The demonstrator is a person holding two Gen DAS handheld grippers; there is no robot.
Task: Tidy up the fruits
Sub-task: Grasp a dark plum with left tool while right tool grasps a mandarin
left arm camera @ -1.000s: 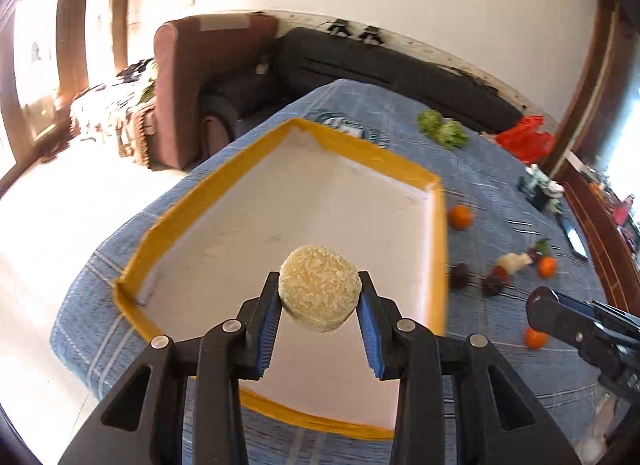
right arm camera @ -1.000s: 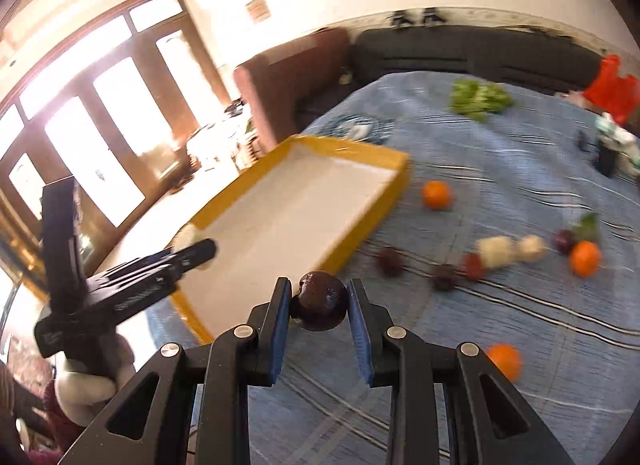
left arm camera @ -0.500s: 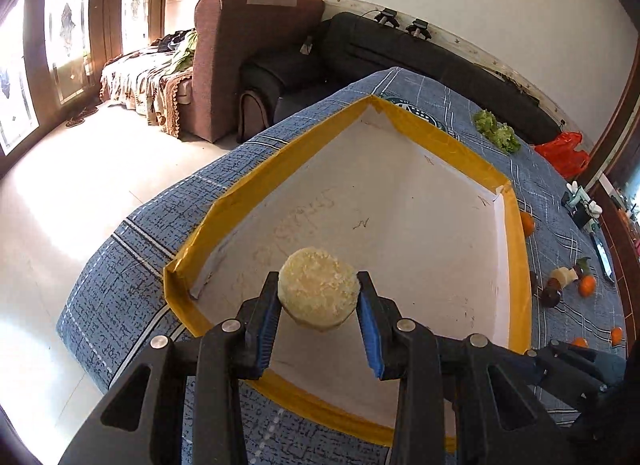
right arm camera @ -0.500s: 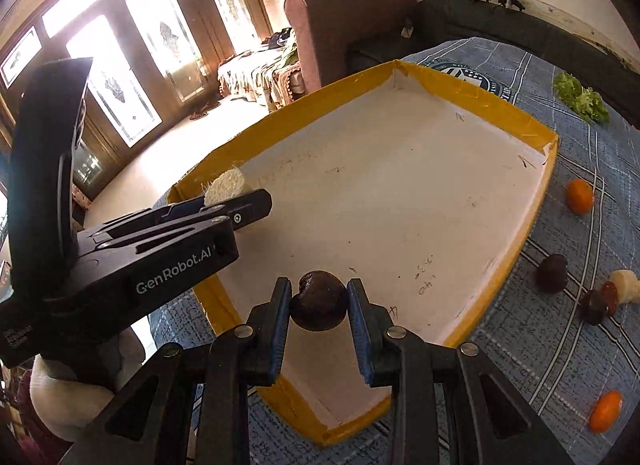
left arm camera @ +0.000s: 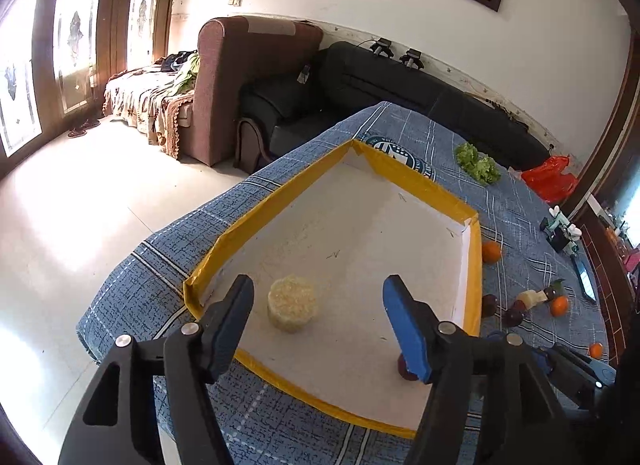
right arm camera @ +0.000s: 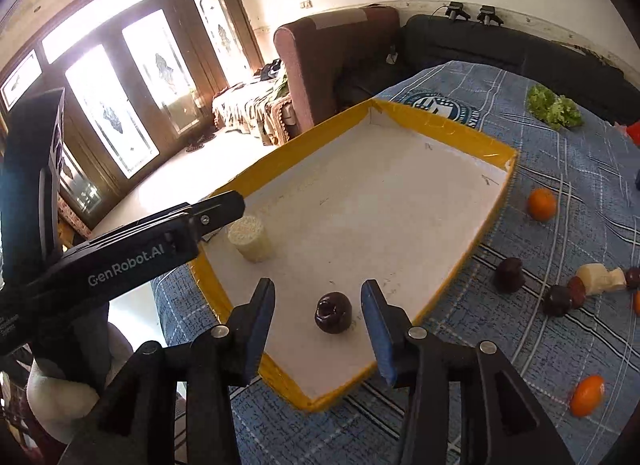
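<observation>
Tray, white inside with a yellow rim, sits at the near corner of the bench, its long left rim running close beside the cloth's edge where the floor drops away. Most of the tray's white bottom lies bare toward the far corner, giving free room there. The pale round fruit stands on the tray bottom near its left rim, between the fingers of the left hand-held gripper but apart from both; that gripper's jaws are opening, released, where half a second ago they clamped the fruit in the air. The dark fruit rests on the tray bottom near the near corner, between the fingers of the right hand-held gripper, which is likewise opening and clear of it, having pinched it a moment before. More oranges and dark fruits lie loose on the cloth right of the tray.
</observation>
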